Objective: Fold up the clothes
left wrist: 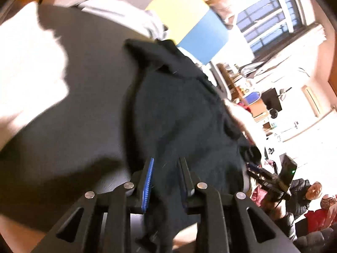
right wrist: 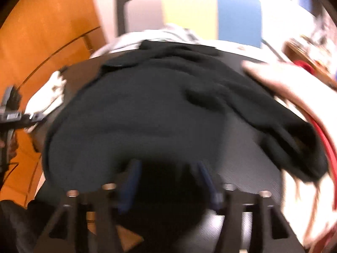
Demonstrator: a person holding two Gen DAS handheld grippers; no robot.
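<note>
While both views are blurred, no brand, label or writing can be read, and no container is seen.

Across the left wrist view, a white cloth (left wrist: 27, 63) is seen at the far left on the dark desk (left wrist: 84, 84). Beside it, toward the middle, the black garment (left wrist: 179, 109) is spread over the desk, with its near edge drawn up between the fingers (left wrist: 148, 185) of the left gripper (left wrist: 166, 183). These blue-padded fingers are clamped on that fabric, which hangs down between them. Beyond the garment lies a pale grey garment (left wrist: 130, 14), and a yellow and blue panel (left wrist: 189, 21) stands behind it. At the far right, the right gripper (left wrist: 271, 177) is partly seen past the garment's edge.

Across the right wrist view, the left gripper (right wrist: 12, 113) shows at the left edge near the white cloth (right wrist: 50, 92). The black garment (right wrist: 147, 109) covers most of the desk (right wrist: 248, 151), one sleeve trailing off to the right. The right gripper (right wrist: 168, 181) sits at the garment's near hem; its fingers (right wrist: 130, 185) stand apart, but whether cloth is held between them cannot be told.
</note>
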